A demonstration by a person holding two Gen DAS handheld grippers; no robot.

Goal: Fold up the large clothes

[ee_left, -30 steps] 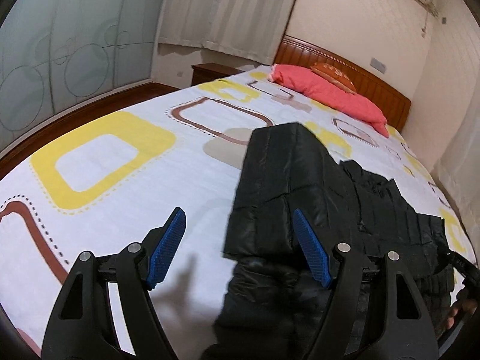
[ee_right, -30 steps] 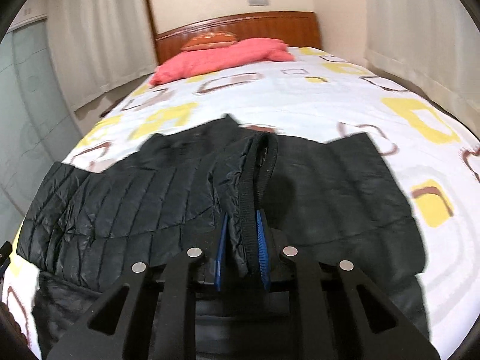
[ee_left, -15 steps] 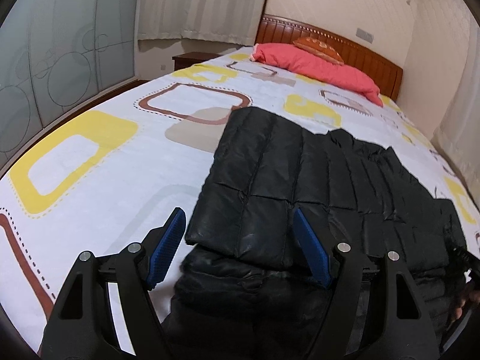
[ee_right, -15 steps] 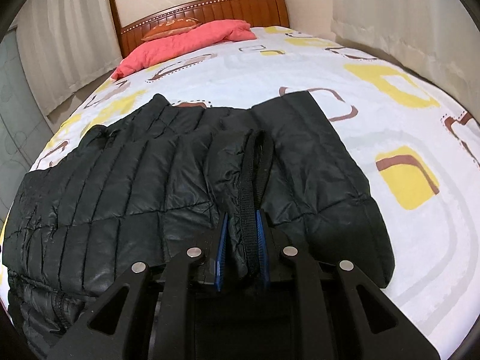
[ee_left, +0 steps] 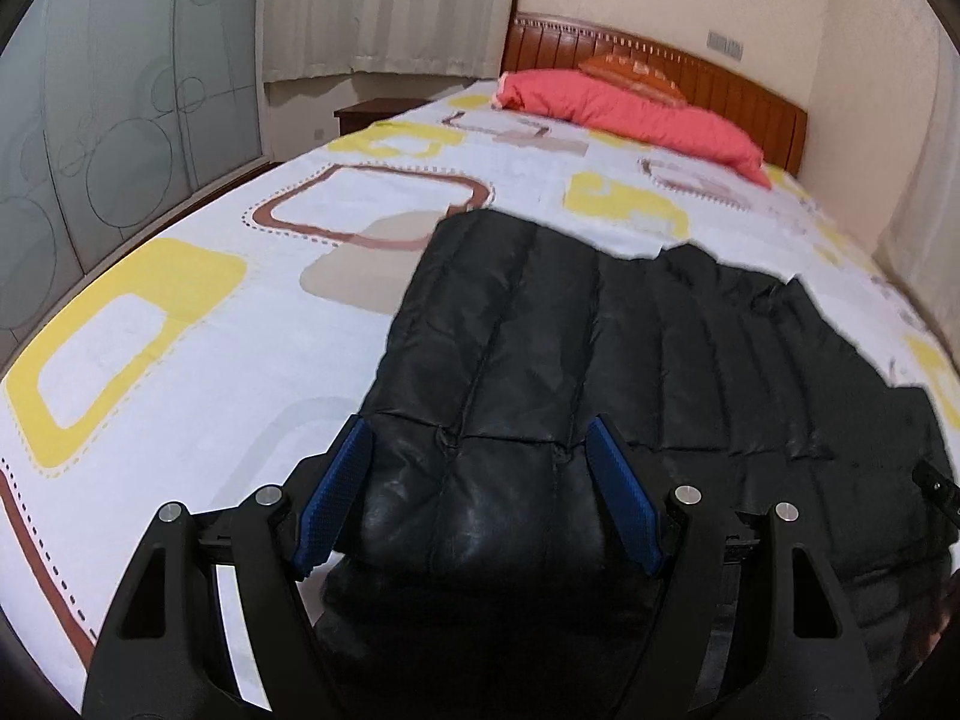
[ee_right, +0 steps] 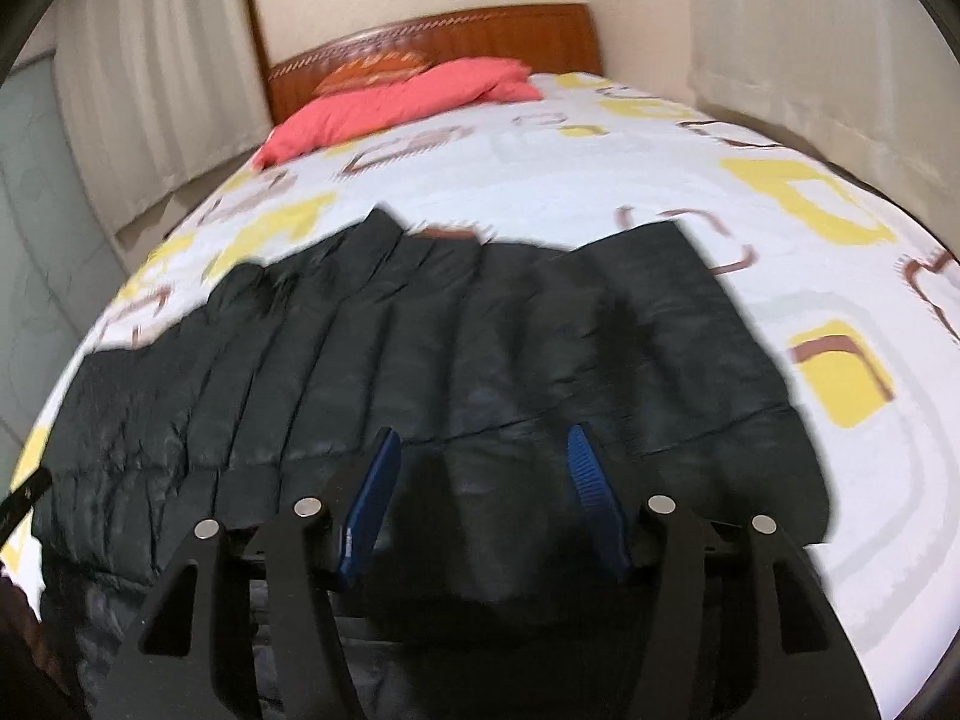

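Observation:
A black quilted puffer jacket (ee_left: pixel 600 348) lies folded flat on the bed, its upper layer laid over the lower one. It also fills the middle of the right wrist view (ee_right: pixel 456 336). My left gripper (ee_left: pixel 480 456) is open and empty, its blue pads (ee_left: pixel 336 498) hovering over the jacket's left near part. My right gripper (ee_right: pixel 480 462) is open and empty above the jacket's near right part, blue pads (ee_right: pixel 591 489) spread apart.
The bed has a white sheet (ee_left: pixel 180 324) with yellow and brown squares. A pink pillow (ee_left: pixel 636 120) lies by the wooden headboard (ee_right: pixel 444 36). A glass wardrobe (ee_left: pixel 90 120) and a nightstand (ee_left: pixel 372 111) stand left; curtains (ee_right: pixel 810 30) hang right.
My right gripper has opened and let go of the jacket's fold, which now lies flat. My left gripper has moved right, over the jacket.

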